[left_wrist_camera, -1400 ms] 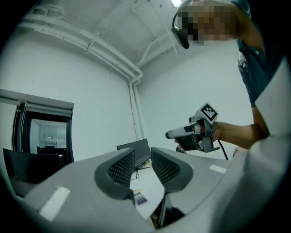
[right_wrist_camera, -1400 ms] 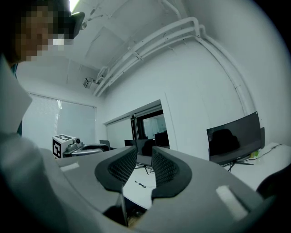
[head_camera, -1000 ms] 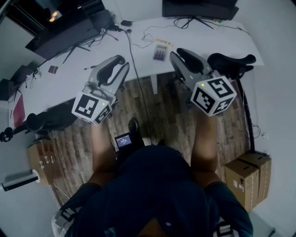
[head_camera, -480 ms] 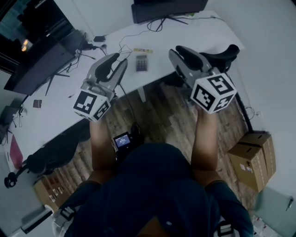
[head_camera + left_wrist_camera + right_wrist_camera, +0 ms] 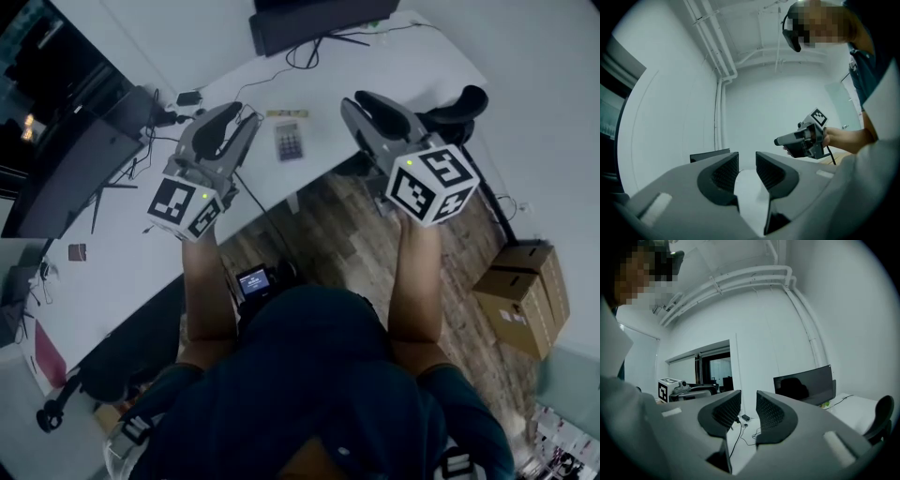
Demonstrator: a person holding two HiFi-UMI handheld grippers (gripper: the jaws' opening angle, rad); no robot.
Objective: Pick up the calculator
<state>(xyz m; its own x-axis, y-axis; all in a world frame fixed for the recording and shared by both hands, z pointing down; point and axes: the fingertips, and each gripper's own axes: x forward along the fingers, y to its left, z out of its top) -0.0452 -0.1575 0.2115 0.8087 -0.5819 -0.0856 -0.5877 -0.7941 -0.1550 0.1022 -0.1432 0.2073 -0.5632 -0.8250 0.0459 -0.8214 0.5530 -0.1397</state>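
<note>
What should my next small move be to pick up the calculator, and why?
Probably tip the right gripper down toward the calculator and open its jaws: it and the left gripper point level, jaws close together and empty, while the calculator lies flat on the desk between them.

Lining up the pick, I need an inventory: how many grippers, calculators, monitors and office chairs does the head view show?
Grippers: 2, left gripper, right gripper
Calculator: 1
Monitors: 2, far monitor, left monitor
Office chairs: 2, right chair, lower-left chair
Total: 7
</note>
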